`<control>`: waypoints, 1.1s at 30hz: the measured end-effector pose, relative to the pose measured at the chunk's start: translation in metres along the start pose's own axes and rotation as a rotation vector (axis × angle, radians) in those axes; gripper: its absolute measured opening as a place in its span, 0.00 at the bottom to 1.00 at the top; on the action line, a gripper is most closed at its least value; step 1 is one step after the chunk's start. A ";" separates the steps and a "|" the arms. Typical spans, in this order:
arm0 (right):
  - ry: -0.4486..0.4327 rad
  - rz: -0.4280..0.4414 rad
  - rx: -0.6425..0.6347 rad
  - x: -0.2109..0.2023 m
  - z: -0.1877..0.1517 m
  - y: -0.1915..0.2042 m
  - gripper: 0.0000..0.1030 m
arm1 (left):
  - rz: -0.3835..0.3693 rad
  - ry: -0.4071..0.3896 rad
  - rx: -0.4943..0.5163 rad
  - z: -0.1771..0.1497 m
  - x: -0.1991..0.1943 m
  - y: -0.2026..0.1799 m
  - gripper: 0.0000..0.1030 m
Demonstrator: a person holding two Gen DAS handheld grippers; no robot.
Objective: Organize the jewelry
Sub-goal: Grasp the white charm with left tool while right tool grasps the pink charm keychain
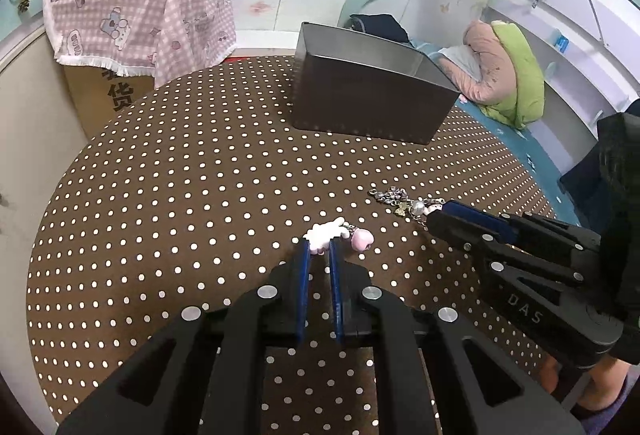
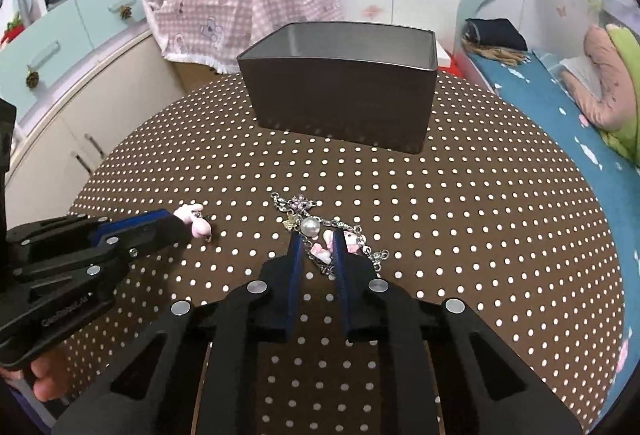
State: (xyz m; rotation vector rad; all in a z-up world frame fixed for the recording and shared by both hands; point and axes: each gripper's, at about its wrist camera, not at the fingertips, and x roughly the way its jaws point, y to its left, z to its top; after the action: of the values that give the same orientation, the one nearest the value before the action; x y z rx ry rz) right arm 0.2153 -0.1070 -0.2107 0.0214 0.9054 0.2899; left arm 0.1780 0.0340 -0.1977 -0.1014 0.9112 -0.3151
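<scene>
Both grippers clamped on jewelry, box waiting at far side.

Left gripper (image 1: 319,249) nearly shut, tips pinching the pink-white charm (image 1: 325,233); its pink bead end (image 1: 362,241) hangs free to the right, resting on the dotted tablecloth (image 1: 180,175). Right gripper (image 2: 318,241) narrowed to a small gap w/ the silver charm bracelet (image 2: 308,219) between the tips; looks gripped, but can't tell how firmly. Bracelet lies near centre of table, its chain trailing far-left and near-right of the tips. Dark metal box (image 2: 344,107) sits open at far side, well apart from both pieces. Handling, my guess: both light and floppy; chain will dangle and swing, links could slip or snag. Pearl & small charms prob fragile, so pinch chain or charm body, not the pearl.
</scene>
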 end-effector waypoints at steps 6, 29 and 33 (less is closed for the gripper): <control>-0.010 0.022 0.030 -0.006 -0.006 -0.010 0.11 | -0.012 -0.001 -0.002 0.002 0.000 0.000 0.08; -0.011 0.026 0.031 -0.006 -0.002 -0.008 0.12 | -0.037 0.002 0.005 0.001 -0.004 -0.011 0.09; -0.009 0.010 0.025 -0.003 -0.002 -0.006 0.13 | -0.043 0.004 0.000 0.001 -0.003 -0.009 0.09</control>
State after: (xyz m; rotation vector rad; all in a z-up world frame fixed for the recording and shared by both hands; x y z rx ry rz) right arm 0.2139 -0.1137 -0.2107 0.0500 0.9004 0.2881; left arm 0.1747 0.0270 -0.1927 -0.1207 0.9135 -0.3549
